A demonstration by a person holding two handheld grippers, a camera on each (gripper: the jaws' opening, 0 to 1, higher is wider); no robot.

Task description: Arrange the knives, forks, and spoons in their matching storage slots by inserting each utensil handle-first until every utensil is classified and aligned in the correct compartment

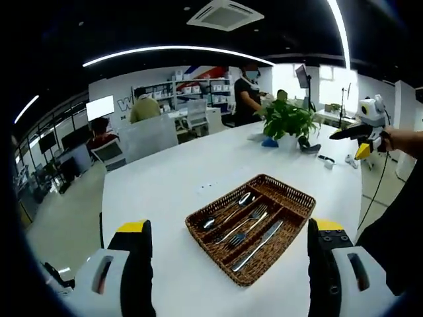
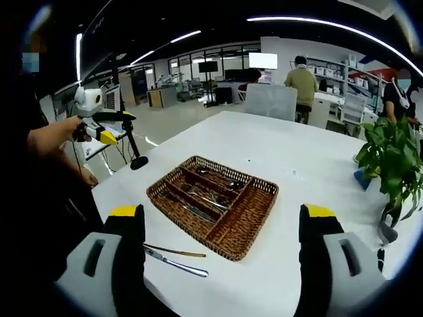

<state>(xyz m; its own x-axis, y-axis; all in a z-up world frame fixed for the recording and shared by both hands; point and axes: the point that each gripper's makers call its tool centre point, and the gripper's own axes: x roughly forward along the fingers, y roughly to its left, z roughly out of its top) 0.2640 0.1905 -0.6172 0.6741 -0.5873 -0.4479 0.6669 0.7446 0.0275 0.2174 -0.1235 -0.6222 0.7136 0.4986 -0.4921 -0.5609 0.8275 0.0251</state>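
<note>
A brown wicker tray (image 1: 289, 187) with long slots lies on the white table (image 1: 165, 185). In it I see a spoon (image 1: 228, 212), a fork (image 1: 249, 221) and a knife (image 1: 259, 244), each in its own slot. My left gripper (image 1: 229, 228) hovers open before the tray, holding nothing. From the other side, the tray (image 2: 259, 218) holds several utensils in its left slots; its wide right compartment looks empty. A knife (image 2: 177, 263) and a thin brownish utensil (image 2: 175, 251) lie loose on the table by the near left jaw. My right gripper (image 2: 221, 212) is open and holds nothing.
A potted plant (image 1: 289, 121) (image 2: 390, 158) stands near the table's far end, with a blue item (image 1: 269, 141) beside it. A black stand (image 2: 136, 160) is off the table's edge. People, chairs and shelves fill the room behind. Each gripper, hand-held, shows in the other's view (image 1: 362, 131) (image 2: 99, 125).
</note>
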